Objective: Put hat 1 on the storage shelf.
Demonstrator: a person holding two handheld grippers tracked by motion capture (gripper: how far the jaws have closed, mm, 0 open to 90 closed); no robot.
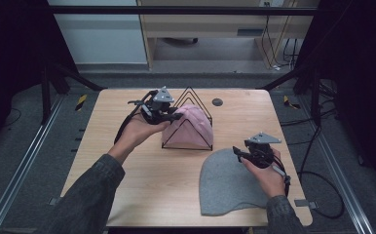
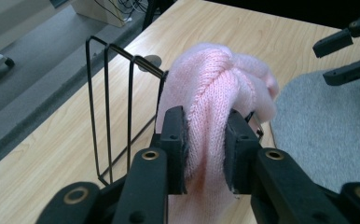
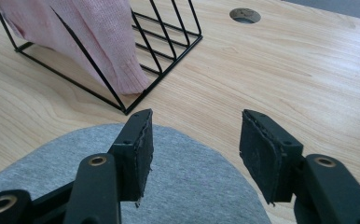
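My left tongs pinch the soft, light pink hat; right tongs gape over the limp grey hat.

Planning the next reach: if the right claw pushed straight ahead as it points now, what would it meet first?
Likely bare table: the open right claw hovers over the grey hat, with the black wire rack left of its line. Depth is uncertain.

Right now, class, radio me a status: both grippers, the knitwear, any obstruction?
Left gripper shut on pink knit hat, draped over wire rack. Right gripper open, above grey hat lying flat. Nothing in the way.
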